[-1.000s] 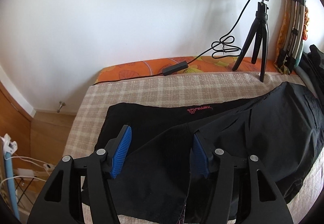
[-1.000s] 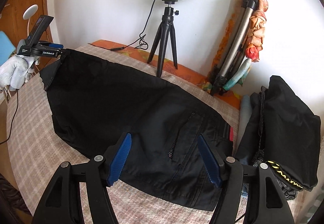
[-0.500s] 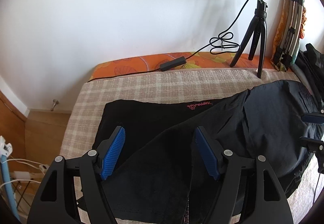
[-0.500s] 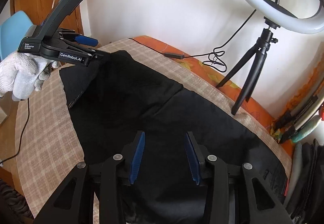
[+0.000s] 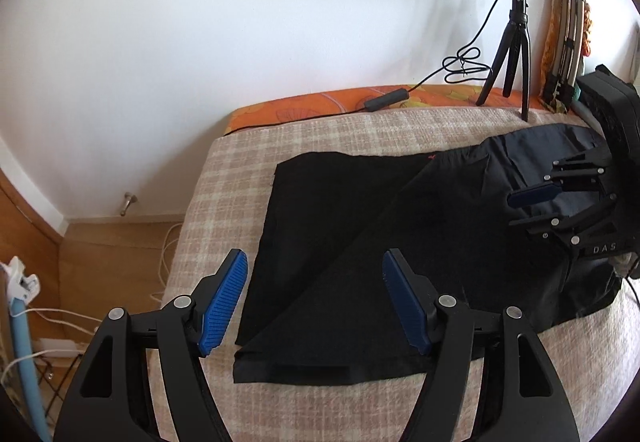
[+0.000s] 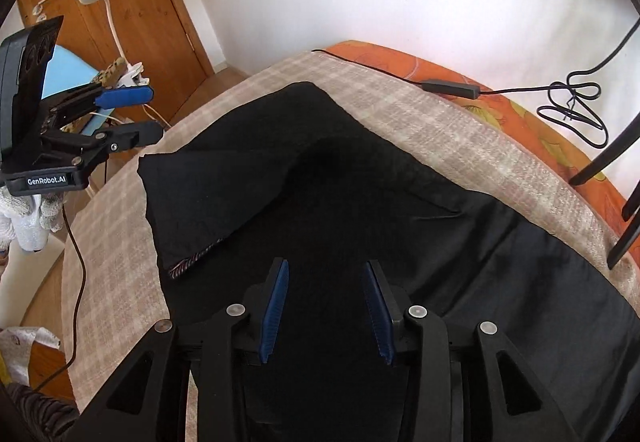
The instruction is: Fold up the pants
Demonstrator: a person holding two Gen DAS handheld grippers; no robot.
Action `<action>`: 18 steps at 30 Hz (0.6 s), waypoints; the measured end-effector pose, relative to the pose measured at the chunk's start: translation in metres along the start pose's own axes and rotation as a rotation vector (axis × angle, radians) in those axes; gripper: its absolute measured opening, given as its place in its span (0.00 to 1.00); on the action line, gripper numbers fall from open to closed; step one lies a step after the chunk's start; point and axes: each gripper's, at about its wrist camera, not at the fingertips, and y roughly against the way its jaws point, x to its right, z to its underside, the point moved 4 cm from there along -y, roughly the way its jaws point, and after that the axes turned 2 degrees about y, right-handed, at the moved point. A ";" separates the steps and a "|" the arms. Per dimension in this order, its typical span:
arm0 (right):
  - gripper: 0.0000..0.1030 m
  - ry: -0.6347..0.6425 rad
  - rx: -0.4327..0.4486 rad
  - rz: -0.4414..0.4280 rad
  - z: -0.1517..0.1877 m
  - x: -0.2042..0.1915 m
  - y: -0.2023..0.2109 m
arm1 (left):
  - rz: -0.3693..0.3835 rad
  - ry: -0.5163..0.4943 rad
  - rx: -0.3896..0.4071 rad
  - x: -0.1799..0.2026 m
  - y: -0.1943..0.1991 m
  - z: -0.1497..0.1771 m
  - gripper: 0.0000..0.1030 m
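The black pants (image 5: 360, 242) lie spread on the checked beige cover (image 5: 280, 146) of a bed, filling the middle and right of the left wrist view. One leg is folded diagonally across the other, its hem edge running along the lower centre of the frame.

The left gripper (image 5: 316, 302) hangs above that hem end with its jaws spread wide and nothing between them; the cloth shows through the gap, and the blue pads (image 5: 224, 302) do not appear to touch it. From the right wrist view the same gripper sits at the left edge of the frame, off the pants and over the edge of the bed.

The right gripper (image 6: 326, 310) sits low over the pants at the bottom centre of its own frame, jaws parted to a moderate gap, nothing held; black cloth lies directly under and ahead of it. In the left wrist view it appears at the right edge, over the waist end.

A ring light on a tripod (image 5: 516, 2) stands in the upper right, near the wall.
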 end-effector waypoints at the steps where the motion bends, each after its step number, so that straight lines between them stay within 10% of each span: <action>1: 0.40 0.006 -0.005 -0.025 0.000 -0.007 -0.004 | -0.016 -0.020 -0.001 -0.001 0.003 0.010 0.67; 8: 0.32 0.211 -0.063 -0.050 -0.004 -0.067 -0.035 | -0.023 -0.085 -0.009 -0.009 0.019 0.052 0.49; 18: 0.32 0.117 0.034 0.011 -0.076 -0.068 -0.062 | 0.004 -0.072 -0.002 -0.015 0.009 0.059 0.44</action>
